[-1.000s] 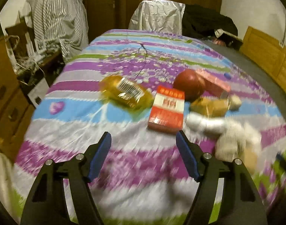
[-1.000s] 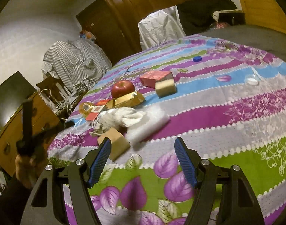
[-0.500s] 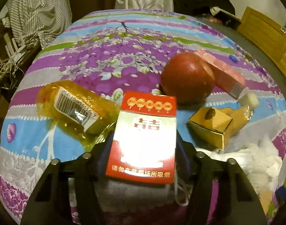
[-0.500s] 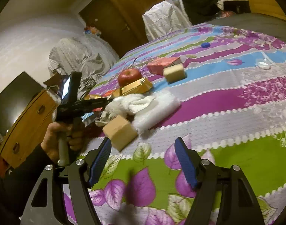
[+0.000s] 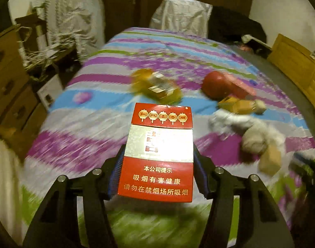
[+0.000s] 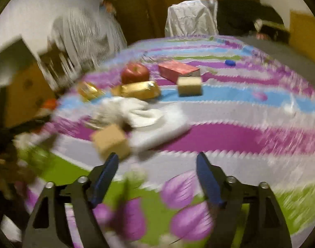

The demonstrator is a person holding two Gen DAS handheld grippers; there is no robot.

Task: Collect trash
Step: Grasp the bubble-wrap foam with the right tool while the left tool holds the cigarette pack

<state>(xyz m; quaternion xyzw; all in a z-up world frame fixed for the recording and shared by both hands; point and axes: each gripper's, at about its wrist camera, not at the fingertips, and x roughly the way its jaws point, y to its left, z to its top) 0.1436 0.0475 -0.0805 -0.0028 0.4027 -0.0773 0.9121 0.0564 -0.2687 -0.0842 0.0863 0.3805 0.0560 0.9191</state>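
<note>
Two blue pads of the left gripper (image 5: 157, 171) clamp the cigarette pack (image 5: 160, 150) by its long sides, a light, crushable carton lifted clear of the apple (image 5: 215, 85), while the right gripper (image 6: 157, 177) is opening, empty.

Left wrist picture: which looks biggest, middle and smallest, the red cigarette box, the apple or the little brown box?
1. Red cigarette box, though it is closest to the camera, so that is unsure.
2. Apple.
3. Little brown box.
</note>
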